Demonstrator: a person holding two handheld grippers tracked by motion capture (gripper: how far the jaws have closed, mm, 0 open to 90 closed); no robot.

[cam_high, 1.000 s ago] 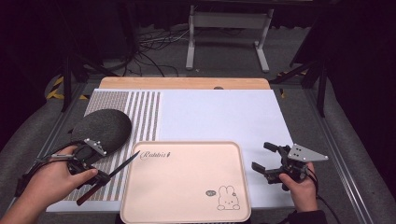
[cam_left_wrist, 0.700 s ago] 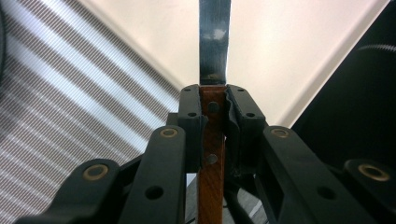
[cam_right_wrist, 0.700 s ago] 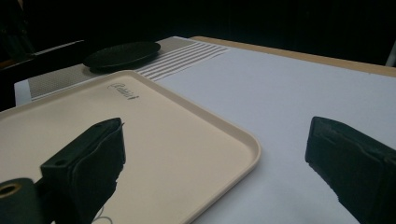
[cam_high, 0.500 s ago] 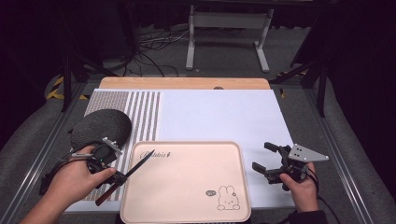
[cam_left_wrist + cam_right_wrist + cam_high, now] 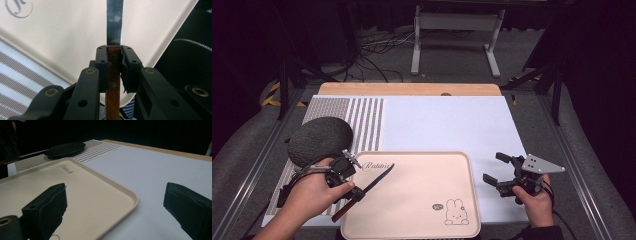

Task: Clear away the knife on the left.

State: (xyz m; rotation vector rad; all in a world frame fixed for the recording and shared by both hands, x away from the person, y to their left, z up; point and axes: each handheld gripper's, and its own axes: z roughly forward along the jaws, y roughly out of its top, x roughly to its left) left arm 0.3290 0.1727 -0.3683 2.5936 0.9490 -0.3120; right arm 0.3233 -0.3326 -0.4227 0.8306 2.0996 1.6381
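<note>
Slanting across the near-left corner of the tray (image 5: 422,200), a knife (image 5: 371,186) with a brown wooden handle and a dark blade sits clamped in the left gripper (image 5: 343,172). In the left gripper view the two black jaws press on either side of the riveted handle (image 5: 113,82), just below where the steel blade (image 5: 115,22) begins, and the blade runs straight up over the tray's cream surface (image 5: 70,37). From the high view the blade tip points toward the tray's middle, close under the script lettering printed at its far-left corner, while the handle end sticks out past the tray's left rim toward the person. Whether the blade touches the tray cannot be told.

A small rabbit drawing (image 5: 454,212) marks the tray's near-right part. Just beyond the left hand (image 5: 312,192) lies a dark, rounded oval pad (image 5: 320,140), resting on the striped left part of the mat (image 5: 362,120); the pad is near the tray's far-left corner. The remainder of the table cover is a plain white sheet (image 5: 447,125), with a wooden strip (image 5: 409,89) along the far edge.

Right of the tray, the right gripper (image 5: 499,172) is held over the white sheet with its jaws spread wide and nothing between them; the right gripper view shows the tray's corner (image 5: 130,195) lying between the parted jaws. A grey three-cornered plate (image 5: 539,164) sits on top of it.
</note>
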